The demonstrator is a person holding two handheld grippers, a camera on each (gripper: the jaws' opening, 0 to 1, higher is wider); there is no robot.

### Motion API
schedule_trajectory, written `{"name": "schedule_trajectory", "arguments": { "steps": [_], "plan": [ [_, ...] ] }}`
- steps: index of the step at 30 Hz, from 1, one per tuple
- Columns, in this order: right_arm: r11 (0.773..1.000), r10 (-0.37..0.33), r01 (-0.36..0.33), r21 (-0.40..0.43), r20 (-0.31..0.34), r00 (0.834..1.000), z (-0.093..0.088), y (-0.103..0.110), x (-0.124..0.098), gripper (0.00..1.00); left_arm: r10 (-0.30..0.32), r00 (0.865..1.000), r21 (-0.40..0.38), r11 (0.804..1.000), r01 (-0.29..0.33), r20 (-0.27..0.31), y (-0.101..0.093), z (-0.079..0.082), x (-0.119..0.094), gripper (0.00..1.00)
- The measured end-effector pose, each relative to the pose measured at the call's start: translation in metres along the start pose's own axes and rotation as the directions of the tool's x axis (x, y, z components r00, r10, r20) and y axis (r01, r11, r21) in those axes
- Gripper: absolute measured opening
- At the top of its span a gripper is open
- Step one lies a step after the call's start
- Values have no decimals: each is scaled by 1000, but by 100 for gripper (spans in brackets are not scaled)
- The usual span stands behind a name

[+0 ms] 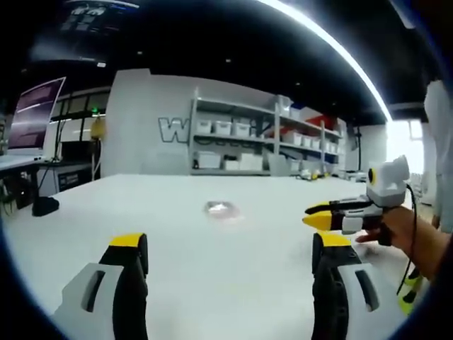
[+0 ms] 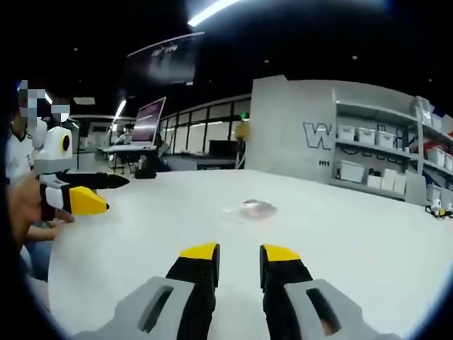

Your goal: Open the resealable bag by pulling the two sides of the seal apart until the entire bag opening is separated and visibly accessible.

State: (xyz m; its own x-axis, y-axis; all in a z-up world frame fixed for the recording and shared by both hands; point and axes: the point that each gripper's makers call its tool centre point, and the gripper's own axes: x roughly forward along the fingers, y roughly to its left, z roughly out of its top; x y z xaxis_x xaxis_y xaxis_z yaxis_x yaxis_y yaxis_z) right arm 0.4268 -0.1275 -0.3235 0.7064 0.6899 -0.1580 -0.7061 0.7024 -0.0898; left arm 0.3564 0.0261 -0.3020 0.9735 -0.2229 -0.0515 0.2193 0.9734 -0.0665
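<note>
Yellow tips come first in my left gripper view, where my left hand-held gripper [image 1: 230,249] rises from the bottom edge with its jaws spread wide and nothing between them, bare white worktop [image 1: 184,283] showing through the gap. In my right gripper view my right hand-held gripper [image 2: 239,256] has its jaws much nearer each other, with a narrow gap left between the yellow tips, and it pinches nothing. Beyond both pairs of jaws, well apart from them and near the middle of the worktop [image 2: 354,248], lies the resealable bag [image 1: 222,208], a small, flat, clear thing with a faint pinkish tint. It rests flat on the surface, and its long axis seems to run across each view rather than away from me; in my right gripper view the bag [image 2: 256,207] looks the same, a low wide patch. It is too small and blurred for me to tell which edge carries the seal or which way that edge points. Further back stand a grey wall with large letters [image 1: 170,129], shelving with white bins [image 1: 241,138], and a monitor [image 1: 32,113] on a desk.
</note>
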Motion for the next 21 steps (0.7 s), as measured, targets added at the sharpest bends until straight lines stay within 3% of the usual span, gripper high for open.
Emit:
{"name": "schedule_trajectory", "arguments": {
  "steps": [21],
  "plan": [
    [1000, 24, -24, -1, -47, 999, -8, -8, 20, 14, -7, 1000, 1, 1000, 7, -10, -2, -4, 1, 95]
  ]
}}
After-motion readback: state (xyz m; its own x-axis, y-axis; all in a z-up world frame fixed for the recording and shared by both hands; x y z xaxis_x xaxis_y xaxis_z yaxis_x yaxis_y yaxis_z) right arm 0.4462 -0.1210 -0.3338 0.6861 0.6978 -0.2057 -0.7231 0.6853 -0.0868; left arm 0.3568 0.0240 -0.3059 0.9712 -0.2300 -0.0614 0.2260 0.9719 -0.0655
